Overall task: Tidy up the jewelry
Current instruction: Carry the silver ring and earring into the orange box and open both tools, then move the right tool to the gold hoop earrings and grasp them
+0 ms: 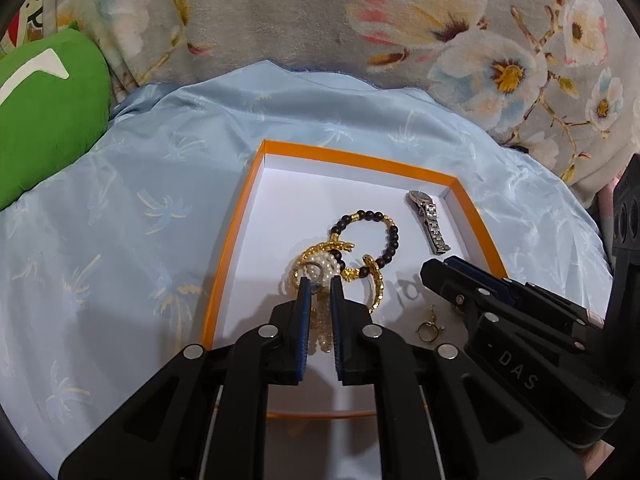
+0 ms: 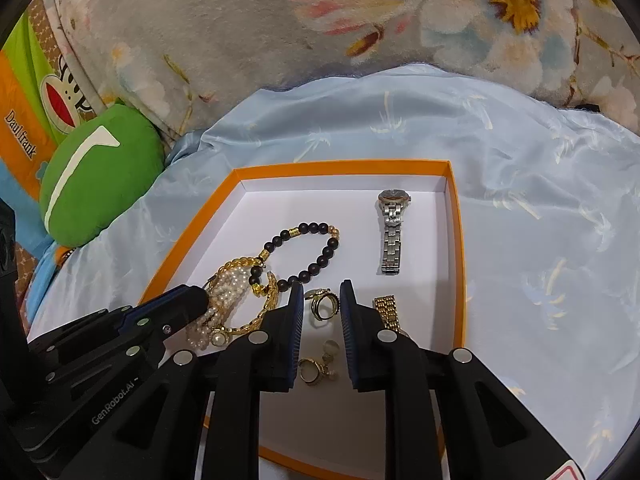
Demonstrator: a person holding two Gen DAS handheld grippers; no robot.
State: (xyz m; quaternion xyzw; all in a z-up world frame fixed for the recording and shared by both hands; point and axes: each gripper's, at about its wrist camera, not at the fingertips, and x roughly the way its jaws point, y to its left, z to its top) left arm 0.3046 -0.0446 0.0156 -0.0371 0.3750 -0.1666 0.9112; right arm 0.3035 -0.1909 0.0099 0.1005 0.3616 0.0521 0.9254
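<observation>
1. My left jaws (image 1: 320, 280) are clenched on the pearl strand (image 1: 320, 270), a bunch of small creamy round beads, at the near-left of the orange-rimmed box (image 1: 352, 156). The strand runs back between the pads toward me, so its long axis lies along my own reach.
2. My right jaws (image 2: 320, 292) stand a little apart with a gold ring (image 2: 322, 303) between the tips; I cannot tell whether the pads press it. A second gold ring (image 2: 314, 370) lies nearer me, between the same fingers.
3. The pearls are tangled with a gold chain bracelet (image 2: 264, 308) and touch a bracelet of dark round beads (image 2: 312, 248) with gold spacers. I judge that lifting the pearls may drag both.
4. A steel watch (image 2: 390, 232), hard and link-banded, lies straight along the box's far-right side, well apart from the tangle. A gold link band (image 2: 386, 308) sits just right of my right jaws.
5. The box has a smooth white floor and rests on slippery pale-blue bedding (image 2: 540, 200).
</observation>
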